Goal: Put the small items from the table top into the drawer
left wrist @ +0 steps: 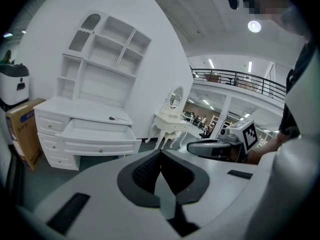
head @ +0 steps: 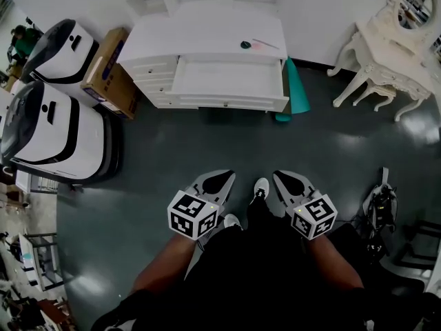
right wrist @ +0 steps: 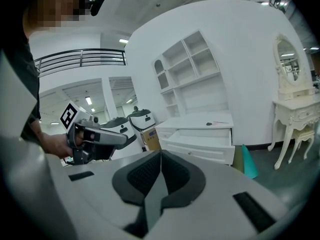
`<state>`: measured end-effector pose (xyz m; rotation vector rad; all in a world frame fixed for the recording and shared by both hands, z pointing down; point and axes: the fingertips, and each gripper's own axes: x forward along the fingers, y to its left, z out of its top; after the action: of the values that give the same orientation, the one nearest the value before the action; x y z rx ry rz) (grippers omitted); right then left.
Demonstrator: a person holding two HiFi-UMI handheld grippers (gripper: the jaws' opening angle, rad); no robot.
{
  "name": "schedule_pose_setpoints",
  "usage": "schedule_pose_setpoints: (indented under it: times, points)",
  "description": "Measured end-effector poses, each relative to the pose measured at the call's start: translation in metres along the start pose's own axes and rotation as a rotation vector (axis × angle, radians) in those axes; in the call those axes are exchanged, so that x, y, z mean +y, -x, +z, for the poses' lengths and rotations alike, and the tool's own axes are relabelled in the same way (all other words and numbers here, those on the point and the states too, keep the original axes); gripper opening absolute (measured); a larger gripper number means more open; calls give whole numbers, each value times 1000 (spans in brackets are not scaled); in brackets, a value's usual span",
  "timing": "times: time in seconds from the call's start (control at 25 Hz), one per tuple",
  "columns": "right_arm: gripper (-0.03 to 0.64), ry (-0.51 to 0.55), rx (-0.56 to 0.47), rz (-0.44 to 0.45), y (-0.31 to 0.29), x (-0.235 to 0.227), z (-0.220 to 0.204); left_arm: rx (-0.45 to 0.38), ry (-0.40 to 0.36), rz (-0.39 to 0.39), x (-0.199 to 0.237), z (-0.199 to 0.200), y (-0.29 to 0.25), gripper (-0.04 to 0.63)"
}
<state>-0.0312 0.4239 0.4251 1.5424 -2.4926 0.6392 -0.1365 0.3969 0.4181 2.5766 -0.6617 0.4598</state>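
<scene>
Two small items sit on the white desk top (head: 207, 29), right side: a dark round piece (head: 245, 45) and a thin pinkish stick (head: 265, 44) just beside it. Can't tell if they touch. The drawer (head: 227, 76) right below them is pulled out.

The left gripper (head: 219, 179) and right gripper (head: 288, 181) are both held low over the dark floor (head: 207, 143), well apart from the desk, one on each side of the person's white shoe (head: 261, 187). Both sets of jaws are clenched pad to pad, gripping nothing.

Around the desk:
- A teal object (head: 298, 88) leans at its right end.
- A cardboard box (head: 110, 71) stands at its left end.
- Two white-and-black machines (head: 52, 116) stand further left.
- An ornate white dressing table (head: 386, 54) with an oval mirror stands far right.
</scene>
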Motion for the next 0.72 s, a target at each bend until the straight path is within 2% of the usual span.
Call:
schedule_pose_setpoints:
  times: [0.2,0.72]
  points:
    - [26,-17,7,8,-17,-26,10,-7,44,-19,11,17,-23,4]
    - [26,-10,-34,86,-84,-96,72,-18,-1,69,59,83,-80,3]
